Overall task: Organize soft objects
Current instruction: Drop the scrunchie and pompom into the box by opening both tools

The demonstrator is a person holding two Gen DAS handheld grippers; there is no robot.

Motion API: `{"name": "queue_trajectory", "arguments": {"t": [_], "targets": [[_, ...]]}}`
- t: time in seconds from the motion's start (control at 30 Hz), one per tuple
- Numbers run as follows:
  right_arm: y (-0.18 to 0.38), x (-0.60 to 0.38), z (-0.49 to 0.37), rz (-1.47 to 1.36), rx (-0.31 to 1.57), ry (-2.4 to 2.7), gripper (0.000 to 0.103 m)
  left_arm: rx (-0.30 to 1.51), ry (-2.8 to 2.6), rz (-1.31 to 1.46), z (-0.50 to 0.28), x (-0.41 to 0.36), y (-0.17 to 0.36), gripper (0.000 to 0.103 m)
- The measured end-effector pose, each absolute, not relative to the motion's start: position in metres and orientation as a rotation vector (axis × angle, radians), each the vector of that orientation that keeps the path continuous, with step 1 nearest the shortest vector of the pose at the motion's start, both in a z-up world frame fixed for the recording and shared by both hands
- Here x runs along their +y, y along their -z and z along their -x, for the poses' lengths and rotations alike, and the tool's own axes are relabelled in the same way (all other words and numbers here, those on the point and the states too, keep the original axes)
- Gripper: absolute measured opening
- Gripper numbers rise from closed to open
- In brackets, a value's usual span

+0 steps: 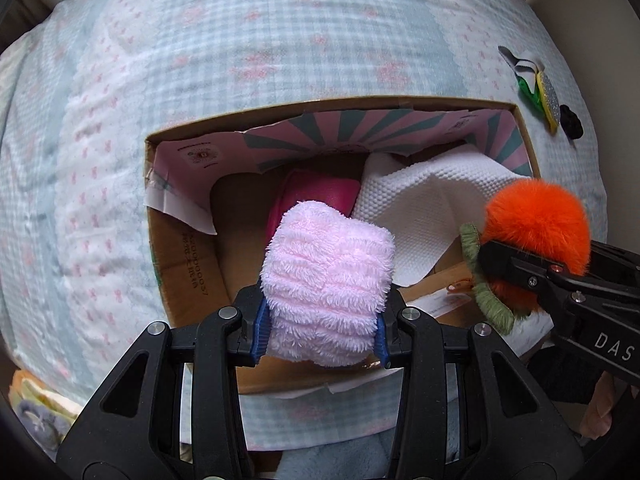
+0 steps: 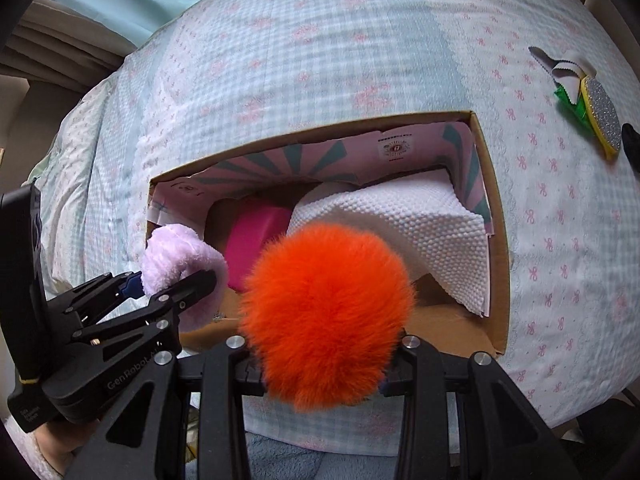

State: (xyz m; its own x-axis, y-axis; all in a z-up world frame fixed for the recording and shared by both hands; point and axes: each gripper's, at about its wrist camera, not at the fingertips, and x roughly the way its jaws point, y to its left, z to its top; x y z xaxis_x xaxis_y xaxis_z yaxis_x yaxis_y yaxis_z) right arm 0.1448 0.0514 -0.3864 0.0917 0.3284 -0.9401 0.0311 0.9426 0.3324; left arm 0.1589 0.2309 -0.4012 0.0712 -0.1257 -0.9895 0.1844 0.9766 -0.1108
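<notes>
Bedding (image 1: 280, 40) in pale checks spread under everything, and on it sat the open cardboard box (image 1: 188, 264), already holding a white towel (image 1: 420, 208) and a magenta item (image 1: 320, 196). The left gripper (image 1: 320, 330) had its jaws pinching a rolled pink fleece (image 1: 328, 280) above the box's near left part. The right gripper (image 2: 324, 372) had its jaws pinching an orange pompom (image 2: 326, 312) over the near rim. The step in hand looked like depositing both. Next came lowering clear of the walls, into bare floor beside the towel, then letting go. A small scrubber (image 2: 600, 116) lay well apart.
</notes>
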Motion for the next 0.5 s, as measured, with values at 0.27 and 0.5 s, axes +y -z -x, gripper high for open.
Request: {"name": "queue_trajectory", "arguments": {"t": [0.27, 0.5], "targets": [[0.411, 0.046, -0.162, -0.386, 1.491, -0.183, 0.099, 1.518, 0.278, -0.144, -0.163, 0.223, 0.42, 0.103], [0.411, 0.027, -0.161, -0.463, 1.441, -0.131, 0.103, 1.518, 0.293, -0.158, -0.16, 0.221, 0.419, 0.103]]}}
